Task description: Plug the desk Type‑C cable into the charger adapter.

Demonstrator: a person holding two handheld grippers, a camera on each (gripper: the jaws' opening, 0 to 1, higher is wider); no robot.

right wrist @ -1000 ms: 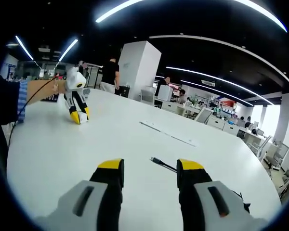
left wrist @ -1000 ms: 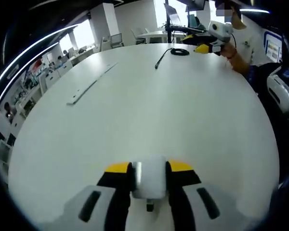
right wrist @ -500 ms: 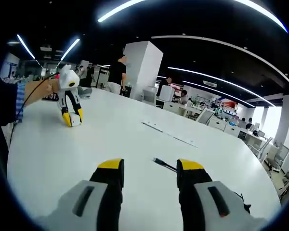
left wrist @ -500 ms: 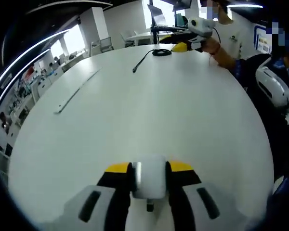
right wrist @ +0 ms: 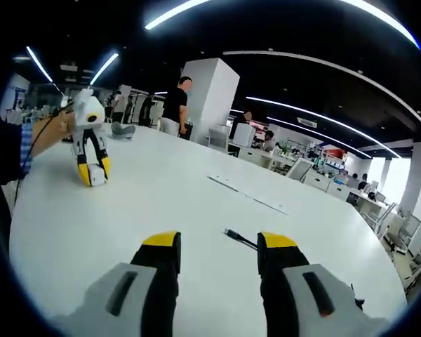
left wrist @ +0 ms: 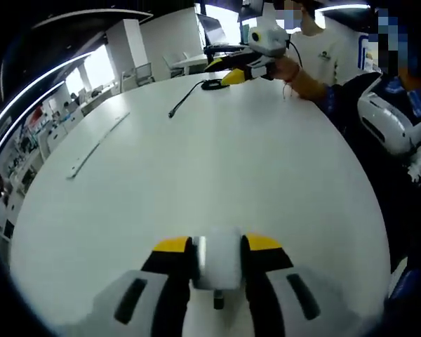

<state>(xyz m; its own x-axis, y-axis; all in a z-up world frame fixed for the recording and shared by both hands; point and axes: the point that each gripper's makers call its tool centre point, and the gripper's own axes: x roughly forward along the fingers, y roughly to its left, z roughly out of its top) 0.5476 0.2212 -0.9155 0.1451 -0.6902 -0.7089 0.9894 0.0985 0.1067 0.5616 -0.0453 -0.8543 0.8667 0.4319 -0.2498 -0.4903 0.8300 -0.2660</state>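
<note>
My left gripper [left wrist: 217,244] is shut on a white charger adapter [left wrist: 217,265], low over the white table [left wrist: 217,161]. A black Type‑C cable [left wrist: 184,98] lies at the far end of the table, its coil [left wrist: 212,85] beside my right gripper [left wrist: 233,74], which a hand holds there. In the right gripper view my right gripper [right wrist: 219,244] stands open just above the table. The cable's plug end [right wrist: 237,239] lies between and beyond its yellow tips. The left gripper [right wrist: 90,175] stands at the left, tips down, with the adapter in them.
A long flat strip [left wrist: 97,144] lies on the table, also seen as the strip [right wrist: 249,199] beyond the cable. A person in a white shirt [left wrist: 337,49] is at the table's far right. A white pillar [right wrist: 203,98] and standing people are behind.
In the right gripper view the left gripper with the adapter has slid to the left along the table. The left gripper view has swung, bringing the cable and right gripper nearer the middle.
</note>
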